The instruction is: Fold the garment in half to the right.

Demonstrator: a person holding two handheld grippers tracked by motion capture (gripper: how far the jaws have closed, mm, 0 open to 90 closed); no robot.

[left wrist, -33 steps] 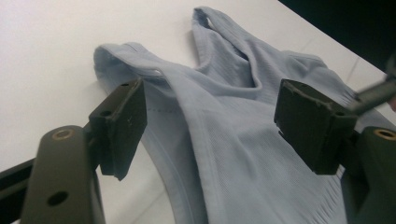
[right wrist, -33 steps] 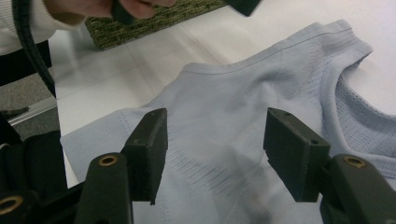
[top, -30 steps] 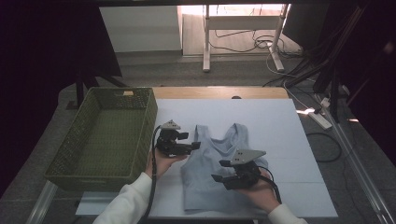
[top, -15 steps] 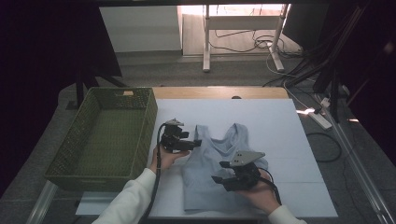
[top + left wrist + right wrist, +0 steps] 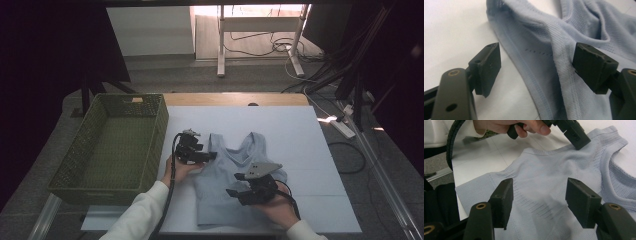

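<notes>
- Standing wide apart over the strap edge of the pale blue tank top (image 5: pixel 541 62), left gripper (image 5: pixel 207 156) pads (image 5: pixel 487 66), black, blocky, pressing nothing.
- Hovering spread above the top's ribbed, fine-knit body, right gripper (image 5: pixel 539 202), gripping nothing.
- Lying flat near the front edge of the white worktop (image 5: pixel 300 135), neckline pointing away.
- Sitting at the worktop's left edge, green woven basket (image 5: pixel 70 172), nothing inside.
</notes>
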